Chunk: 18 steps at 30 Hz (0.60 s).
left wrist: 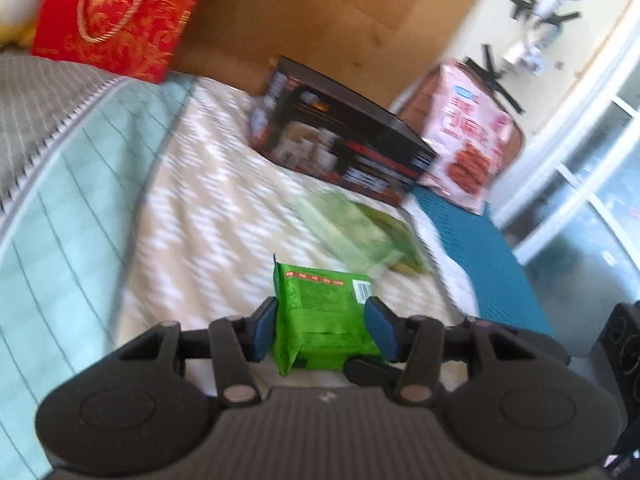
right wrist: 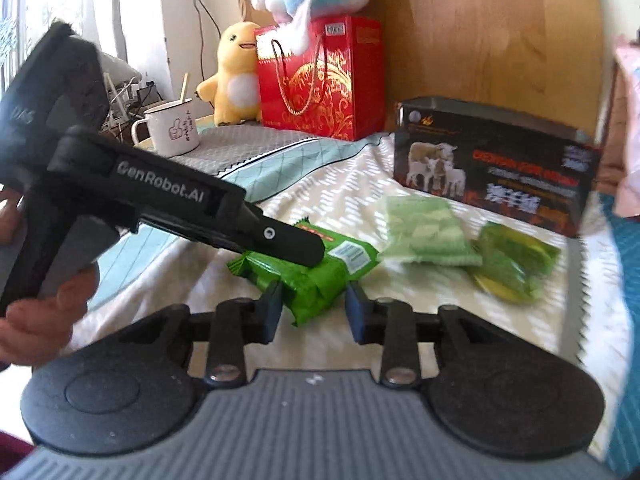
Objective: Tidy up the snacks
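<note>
Between the pads of both our left gripper [left wrist: 322, 326] and right gripper [right wrist: 314, 308], jaws partly closed on it, we see the green snack pack [right wrist: 316, 272] on the bed, the left tool marked "GenRobot.AI" at ten o'clock, and a sheep-printed black box [right wrist: 496, 176] at one o'clock.

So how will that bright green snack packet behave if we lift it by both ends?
The bright green snack packet looks like thin crinkly film, so it probably weighs little and may sag or twist. The glossy wrap could slip between the pads. Both the left claw and the right claw bracket it, which should steady it.
</note>
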Tool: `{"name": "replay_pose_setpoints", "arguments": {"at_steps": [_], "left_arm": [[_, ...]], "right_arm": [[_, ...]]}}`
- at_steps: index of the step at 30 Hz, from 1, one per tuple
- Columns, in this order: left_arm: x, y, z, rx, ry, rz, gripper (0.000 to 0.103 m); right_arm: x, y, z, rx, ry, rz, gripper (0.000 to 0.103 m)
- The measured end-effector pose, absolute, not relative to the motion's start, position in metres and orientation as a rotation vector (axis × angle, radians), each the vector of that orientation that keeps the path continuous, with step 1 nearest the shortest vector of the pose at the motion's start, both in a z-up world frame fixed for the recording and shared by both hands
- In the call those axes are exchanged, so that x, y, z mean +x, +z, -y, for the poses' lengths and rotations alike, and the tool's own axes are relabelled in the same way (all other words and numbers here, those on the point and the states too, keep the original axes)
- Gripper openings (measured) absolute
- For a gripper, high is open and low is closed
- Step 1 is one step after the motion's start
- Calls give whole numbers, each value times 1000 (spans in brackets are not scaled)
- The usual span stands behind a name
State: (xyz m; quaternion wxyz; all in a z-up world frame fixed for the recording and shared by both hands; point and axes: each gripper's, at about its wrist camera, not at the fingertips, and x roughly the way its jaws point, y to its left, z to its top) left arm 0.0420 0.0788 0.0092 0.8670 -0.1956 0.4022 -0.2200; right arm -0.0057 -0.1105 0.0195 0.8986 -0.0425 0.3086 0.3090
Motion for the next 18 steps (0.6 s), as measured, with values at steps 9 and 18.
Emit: {"name": "replay_pose_setpoints", "arguments": {"at_steps": [9, 18], "left_arm": [[25, 5, -29, -349, -551, -818, 48], [16, 4, -19, -278, -543, -749, 49]], "right_arm": [[-37, 11, 148, -49, 508, -621, 40], [-39, 9, 143, -79, 488, -622, 54]]}}
